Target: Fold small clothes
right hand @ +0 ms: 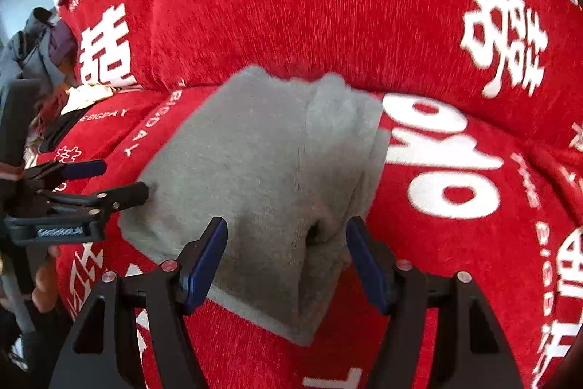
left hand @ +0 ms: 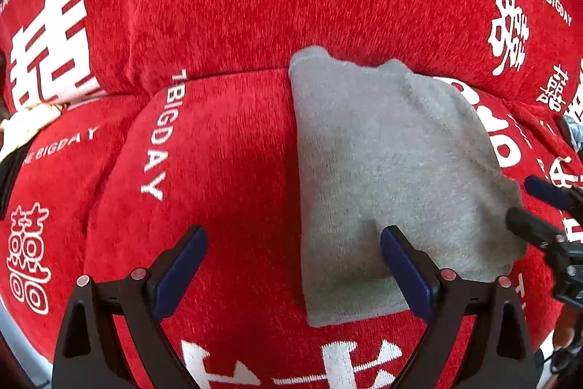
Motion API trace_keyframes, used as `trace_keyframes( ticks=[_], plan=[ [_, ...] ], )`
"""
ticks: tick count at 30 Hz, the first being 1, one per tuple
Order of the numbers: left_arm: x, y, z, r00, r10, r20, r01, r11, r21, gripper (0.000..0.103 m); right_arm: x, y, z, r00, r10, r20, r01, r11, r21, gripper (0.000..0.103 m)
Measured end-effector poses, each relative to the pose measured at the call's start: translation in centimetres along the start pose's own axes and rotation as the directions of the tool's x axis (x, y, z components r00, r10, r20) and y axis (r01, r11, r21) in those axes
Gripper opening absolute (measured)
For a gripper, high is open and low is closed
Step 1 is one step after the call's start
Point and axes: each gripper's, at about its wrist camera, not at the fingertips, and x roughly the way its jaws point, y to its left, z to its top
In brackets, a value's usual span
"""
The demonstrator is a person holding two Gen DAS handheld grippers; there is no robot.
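Left wrist: gaping left tongs [left hand: 293, 256] over grey garment [left hand: 382, 170]

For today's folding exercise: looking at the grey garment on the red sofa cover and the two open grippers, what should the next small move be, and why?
Probably close the right gripper on the near edge of the grey garment. The cloth already lies between its open fingers, while the left gripper is also open, holding nothing, with one finger resting on the garment on the red sofa cover.
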Motion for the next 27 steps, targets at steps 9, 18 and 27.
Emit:
trace_keyframes(
  ticks=[9,18,27],
  plan=[
    [1.3,0.2,2.4,1.000,-0.020,-0.006,0.020,1.000,-0.018,0.096,0.8,-1.7,2.4,1.000,-0.026,-0.010,0.027,0.996,0.085,0.072],
    [5.7,-1.8,4.9,0.996,-0.040,-0.074,0.040,0.999,-0.003,0.097,5.1,-1.1,4.3,0.997,-0.043,-0.059,0.048,0.996,0.073,0.073],
    [5.3,-0.9,6.4,0.996,-0.058,-0.067,0.056,0.998,-0.030,0.103,6.3,-2.4,5.5,0.994,-0.082,-0.076,0.092,0.986,0.139,0.082]
  ],
)
